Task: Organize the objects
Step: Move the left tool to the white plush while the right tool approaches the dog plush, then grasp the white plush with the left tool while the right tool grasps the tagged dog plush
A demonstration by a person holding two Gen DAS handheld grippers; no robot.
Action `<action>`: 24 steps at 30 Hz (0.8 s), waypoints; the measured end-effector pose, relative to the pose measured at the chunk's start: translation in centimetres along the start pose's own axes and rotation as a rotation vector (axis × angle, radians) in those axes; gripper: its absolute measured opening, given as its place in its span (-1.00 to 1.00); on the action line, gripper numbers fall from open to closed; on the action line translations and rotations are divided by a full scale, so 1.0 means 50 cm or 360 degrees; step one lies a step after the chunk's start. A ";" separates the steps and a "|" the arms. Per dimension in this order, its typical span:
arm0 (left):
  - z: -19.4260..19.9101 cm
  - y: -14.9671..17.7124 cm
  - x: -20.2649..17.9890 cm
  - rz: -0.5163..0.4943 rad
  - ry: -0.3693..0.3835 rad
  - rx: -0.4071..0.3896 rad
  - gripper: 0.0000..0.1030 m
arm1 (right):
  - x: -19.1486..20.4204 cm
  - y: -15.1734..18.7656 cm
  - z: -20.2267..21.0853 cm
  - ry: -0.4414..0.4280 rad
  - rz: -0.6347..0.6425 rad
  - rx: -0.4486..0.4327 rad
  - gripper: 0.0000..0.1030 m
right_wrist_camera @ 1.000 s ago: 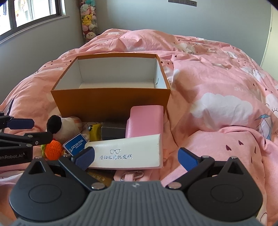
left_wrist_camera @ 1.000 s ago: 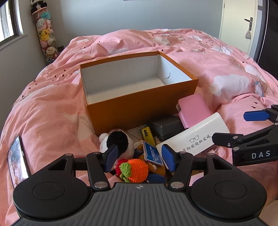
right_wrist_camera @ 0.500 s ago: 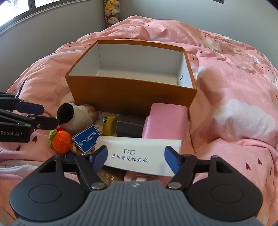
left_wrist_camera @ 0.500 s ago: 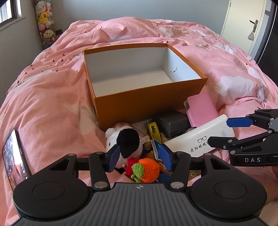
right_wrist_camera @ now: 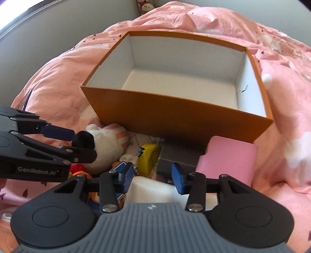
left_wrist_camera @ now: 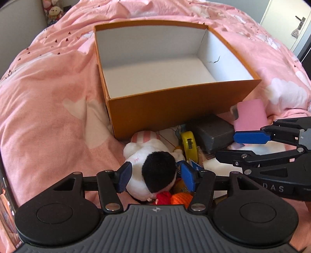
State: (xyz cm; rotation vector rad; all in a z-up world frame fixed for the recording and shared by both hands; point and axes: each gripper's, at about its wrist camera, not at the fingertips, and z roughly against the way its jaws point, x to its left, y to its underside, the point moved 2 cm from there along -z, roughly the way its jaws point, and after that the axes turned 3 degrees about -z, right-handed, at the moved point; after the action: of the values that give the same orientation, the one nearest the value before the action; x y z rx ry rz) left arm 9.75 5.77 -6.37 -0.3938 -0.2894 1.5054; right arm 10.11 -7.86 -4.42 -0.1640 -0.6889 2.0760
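Note:
An open orange box (left_wrist_camera: 175, 114) with a white, bare inside stands on the pink bed. A pile of small things lies in front of it. My left gripper (left_wrist_camera: 155, 178) points down over a white plush toy with a black head (left_wrist_camera: 155, 175). The toy sits between its opening jaws, and the pads do not visibly press on it. My right gripper (right_wrist_camera: 152, 178) straddles a white glasses case (right_wrist_camera: 149, 188), its jaws closing, with no press visible. Each gripper also shows in the other's view: right gripper (left_wrist_camera: 239, 146), left gripper (right_wrist_camera: 75, 143).
The pile holds a pink box (right_wrist_camera: 227, 161), a grey box (right_wrist_camera: 180, 155), a yellow tape measure (right_wrist_camera: 148, 155), a blue card (right_wrist_camera: 120, 165) and a crocheted orange toy (left_wrist_camera: 180, 198). A phone (right_wrist_camera: 25, 99) lies on the duvet at the left. Plush toys (left_wrist_camera: 54, 11) sit in the far corner.
Both grippers came forward and down onto the pile. The right jaws narrowed from wide open to either side of the white case. The left gripper moved from the orange toy over the plush.

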 end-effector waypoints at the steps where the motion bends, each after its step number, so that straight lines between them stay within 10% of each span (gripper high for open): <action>1: -0.009 -0.003 0.003 0.0008 -0.0002 0.0025 0.30 | 0.000 -0.002 -0.008 -0.0004 0.0002 0.0016 -0.10; 12: -0.078 -0.013 0.015 -0.0045 0.0037 0.0183 0.50 | -0.016 -0.011 -0.054 -0.0021 -0.0031 0.0133 -0.10; 24: 0.015 0.037 0.072 0.0203 0.0111 -0.0014 0.33 | 0.010 -0.012 -0.035 -0.0256 -0.0092 0.0210 -0.09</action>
State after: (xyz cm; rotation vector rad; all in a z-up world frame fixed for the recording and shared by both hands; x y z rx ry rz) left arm 7.95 9.44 -6.67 -0.4783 -0.2188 1.6120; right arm 10.90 -6.46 -5.49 0.0973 -0.6423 2.0868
